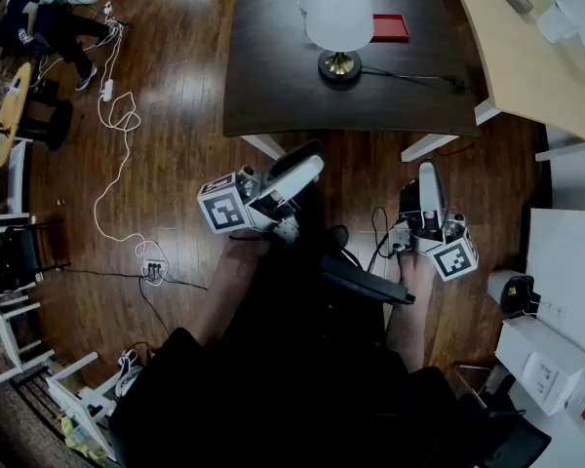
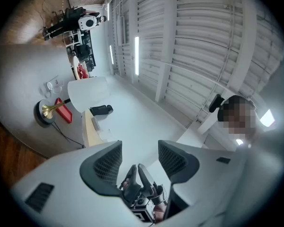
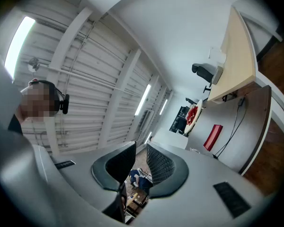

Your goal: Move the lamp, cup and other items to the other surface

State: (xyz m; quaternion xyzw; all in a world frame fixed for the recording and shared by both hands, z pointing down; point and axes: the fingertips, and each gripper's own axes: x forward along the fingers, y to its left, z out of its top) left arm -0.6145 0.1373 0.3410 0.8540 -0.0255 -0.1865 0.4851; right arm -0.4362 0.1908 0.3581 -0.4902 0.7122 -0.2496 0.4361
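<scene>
Lamp [image 1: 339, 19] seen upright on dark table [image 1: 273, 86], far centre. Red flat item [image 1: 390, 27] just right of it. Pale table [image 1: 526, 66] at far right. Cup not made out.

Left gripper [image 1: 307, 171] and right gripper [image 1: 427, 178] held near, jaws of both apart, nothing gripped.

Lamp judged top-heavy, shade soft and easily crushed. Brass stem [image 1: 339, 60] best taken; cord [image 1: 409, 74] to be minded.

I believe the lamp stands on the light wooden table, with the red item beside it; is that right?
Not quite. The lamp stands on the dark table, not the light table. The red item does lie beside it. The head view shows this.
</scene>
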